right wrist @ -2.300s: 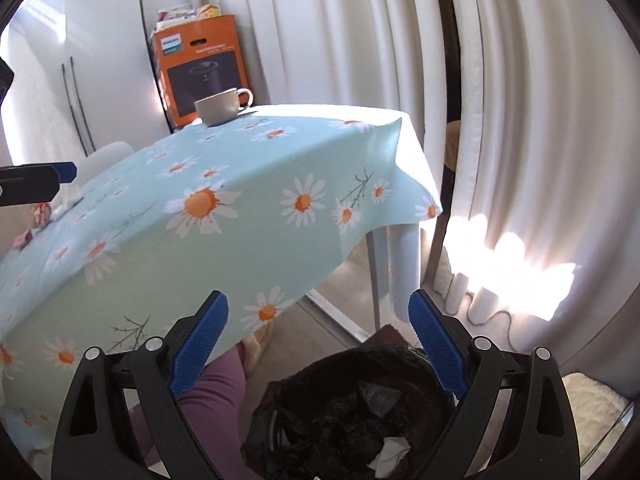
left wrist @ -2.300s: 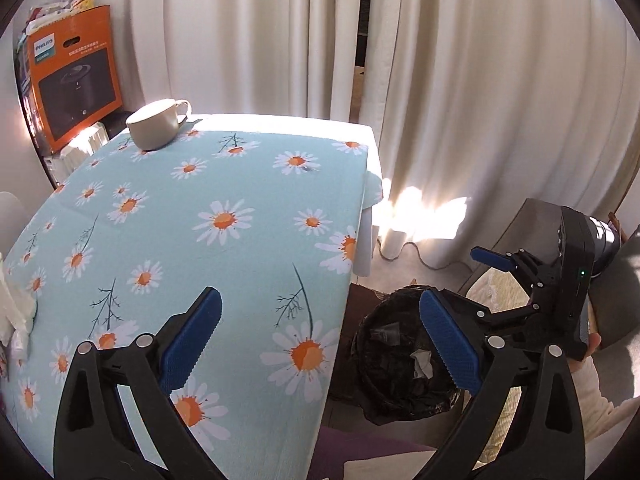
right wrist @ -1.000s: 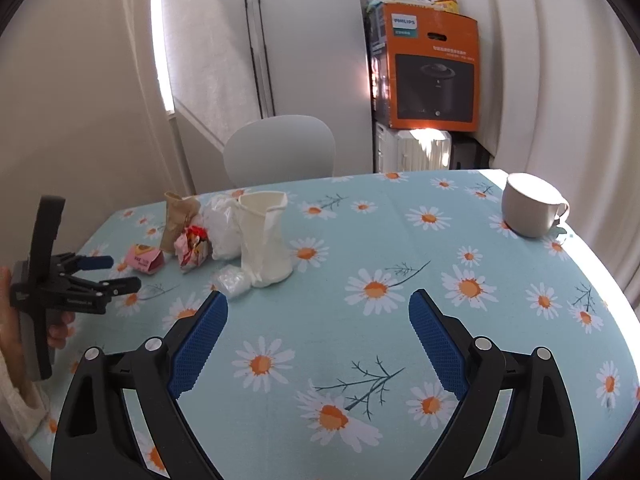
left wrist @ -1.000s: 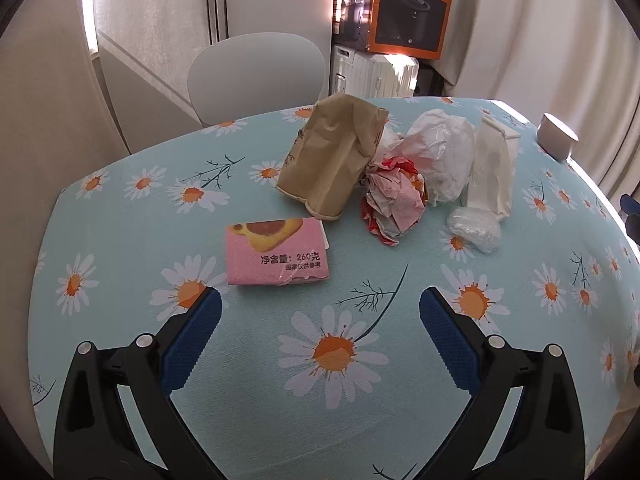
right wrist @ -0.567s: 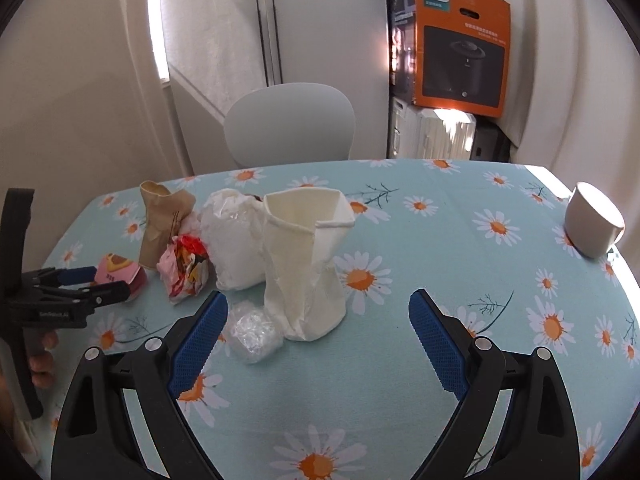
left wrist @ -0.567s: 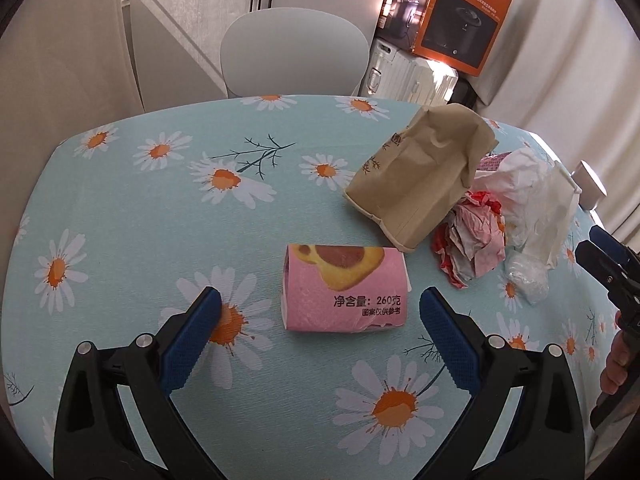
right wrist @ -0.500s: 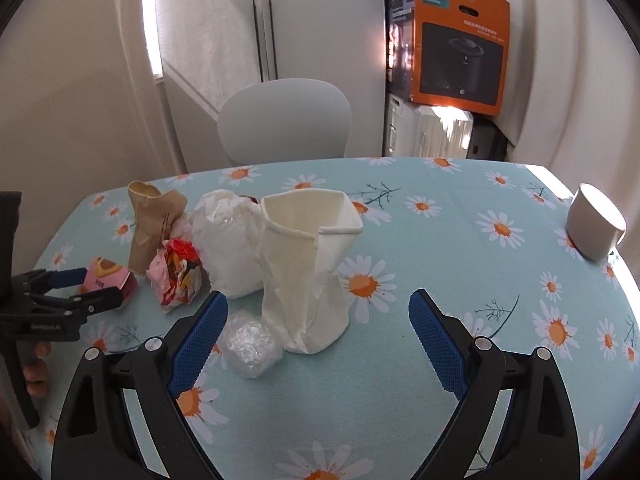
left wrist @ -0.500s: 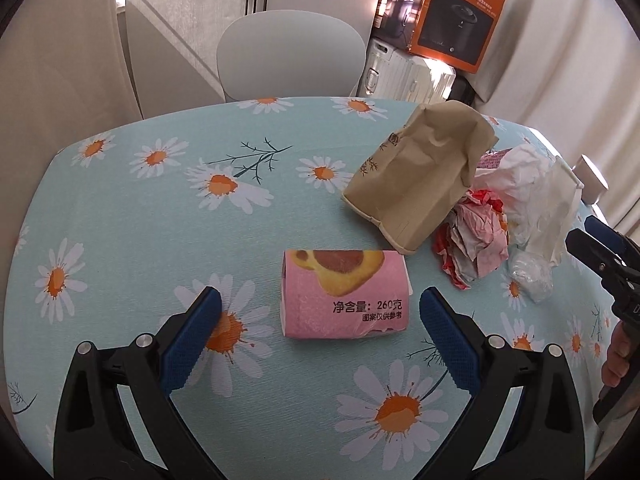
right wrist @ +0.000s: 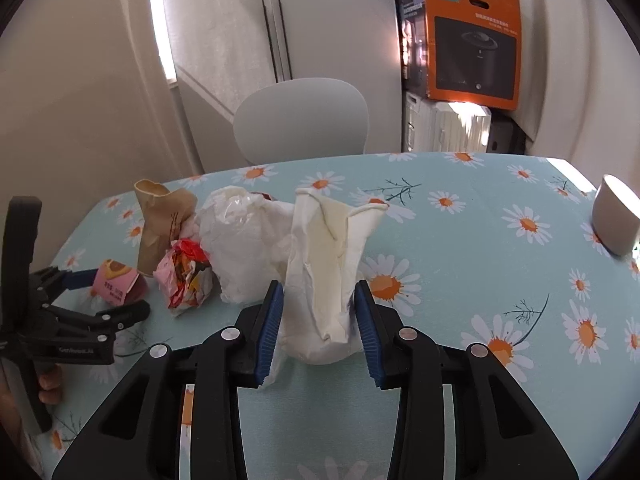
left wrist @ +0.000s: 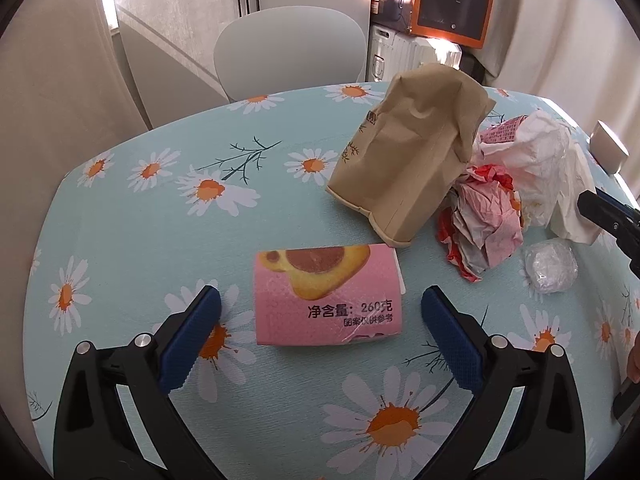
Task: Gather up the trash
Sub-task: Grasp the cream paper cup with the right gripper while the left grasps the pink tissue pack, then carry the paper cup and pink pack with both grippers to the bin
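Trash lies on the daisy tablecloth [left wrist: 140, 240]. My left gripper [left wrist: 320, 320] is open, its fingers either side of a pink snack packet [left wrist: 326, 300], which also shows in the right wrist view [right wrist: 116, 280]. Beyond it stand a brown paper bag [left wrist: 412, 160], a crumpled red-and-white wrapper [left wrist: 484, 232], white plastic [left wrist: 548, 160] and a clear plastic ball [left wrist: 552, 266]. My right gripper [right wrist: 319, 328] has closed in on a white crumpled paper bag [right wrist: 328, 272], with its pads at the bag's sides.
A white cup [right wrist: 616, 220] stands at the table's right edge. A grey chair [right wrist: 300, 120] is behind the table. An orange box [right wrist: 468, 36] sits on a white cabinet at the back right.
Both grippers swung from the black trash bin to the table. The left has moved up to the pink packet. The right has moved onto the white bag and narrowed around it.
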A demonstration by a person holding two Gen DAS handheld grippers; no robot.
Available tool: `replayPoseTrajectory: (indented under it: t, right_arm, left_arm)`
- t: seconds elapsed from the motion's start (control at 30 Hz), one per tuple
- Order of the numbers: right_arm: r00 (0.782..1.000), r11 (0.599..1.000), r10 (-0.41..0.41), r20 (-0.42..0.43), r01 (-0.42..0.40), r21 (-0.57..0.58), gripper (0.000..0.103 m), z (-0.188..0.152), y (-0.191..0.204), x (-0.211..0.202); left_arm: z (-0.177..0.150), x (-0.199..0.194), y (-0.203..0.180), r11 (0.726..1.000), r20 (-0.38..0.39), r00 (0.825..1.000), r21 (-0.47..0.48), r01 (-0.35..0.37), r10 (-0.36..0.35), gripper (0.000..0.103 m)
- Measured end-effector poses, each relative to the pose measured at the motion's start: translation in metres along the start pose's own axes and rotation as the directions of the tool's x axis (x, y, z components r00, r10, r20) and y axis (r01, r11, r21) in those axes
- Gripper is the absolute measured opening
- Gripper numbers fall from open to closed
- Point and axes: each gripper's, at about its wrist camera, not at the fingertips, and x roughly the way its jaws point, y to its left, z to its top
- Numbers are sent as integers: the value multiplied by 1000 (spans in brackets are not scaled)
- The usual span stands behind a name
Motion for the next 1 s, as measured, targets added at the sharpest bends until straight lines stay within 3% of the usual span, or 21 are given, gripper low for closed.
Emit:
replayPoseTrajectory:
  t: [0.47, 0.53, 0.57, 0.73, 1.0]
  right_arm:
    - [996, 998, 59, 65, -58, -10, 21, -4, -4, -25]
    - [995, 997, 71, 68, -71, -2, 21, -4, -7, -27]
    - [995, 997, 71, 73, -71, -3, 21, -5, -7, -28]
    - [994, 998, 69, 84, -69, -5, 21, -4, -12, -30]
    - [987, 997, 61, 147, -54, -56, 21, -1, -4, -45]
  left_arm:
    - [0, -1, 1, 1000, 1, 1000, 0, 0, 0, 98]
    - [-2, -5, 0, 1000, 23, 1000, 3, -3, 3, 84]
    - [-2, -8, -2, 1000, 38, 999, 20, 2, -3, 65]
    - [0, -10, 0, 999, 27, 999, 30, 15, -16, 62]
    - [-1, -42, -4, 993, 124, 992, 110, -50, 36, 62]
